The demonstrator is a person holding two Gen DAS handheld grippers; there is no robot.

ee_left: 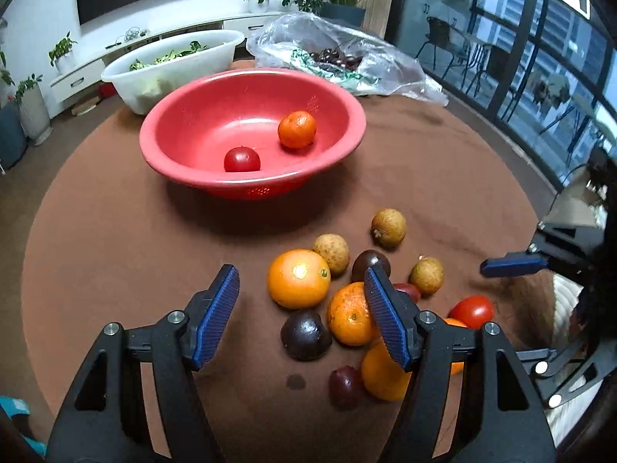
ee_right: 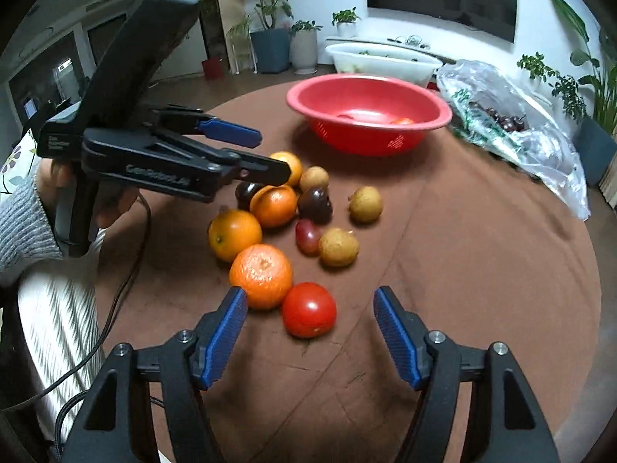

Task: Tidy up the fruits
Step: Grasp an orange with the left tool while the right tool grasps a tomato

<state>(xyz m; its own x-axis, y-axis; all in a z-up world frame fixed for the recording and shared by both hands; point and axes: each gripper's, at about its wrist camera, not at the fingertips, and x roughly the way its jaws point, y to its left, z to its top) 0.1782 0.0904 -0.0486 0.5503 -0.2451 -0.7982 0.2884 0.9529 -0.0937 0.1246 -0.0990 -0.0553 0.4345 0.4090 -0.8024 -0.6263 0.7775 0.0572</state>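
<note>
A red bowl (ee_left: pixel 200 115) on the brown table holds a tomato (ee_left: pixel 242 159) and a mandarin (ee_left: pixel 297 129); it also shows in the right wrist view (ee_right: pixel 308 94). A pile of fruit lies in front of it: oranges (ee_left: pixel 299 279), dark passion fruits (ee_left: pixel 305 335), tan longans (ee_left: pixel 388 227) and a red tomato (ee_left: pixel 472 310). My left gripper (ee_left: pixel 300 283) is open above the pile, around the large orange. My right gripper (ee_right: pixel 310 301) is open, with the red tomato (ee_right: pixel 308 310) between its fingers and a mandarin (ee_right: pixel 261 276) beside its left finger.
A white basin (ee_left: pixel 169 62) with greens stands behind the red bowl. A clear plastic bag (ee_left: pixel 347 54) with dark cherries lies at the back right. The table edge curves around the front (ee_right: pixel 559 347). The left gripper's body (ee_right: pixel 154 158) hangs over the pile.
</note>
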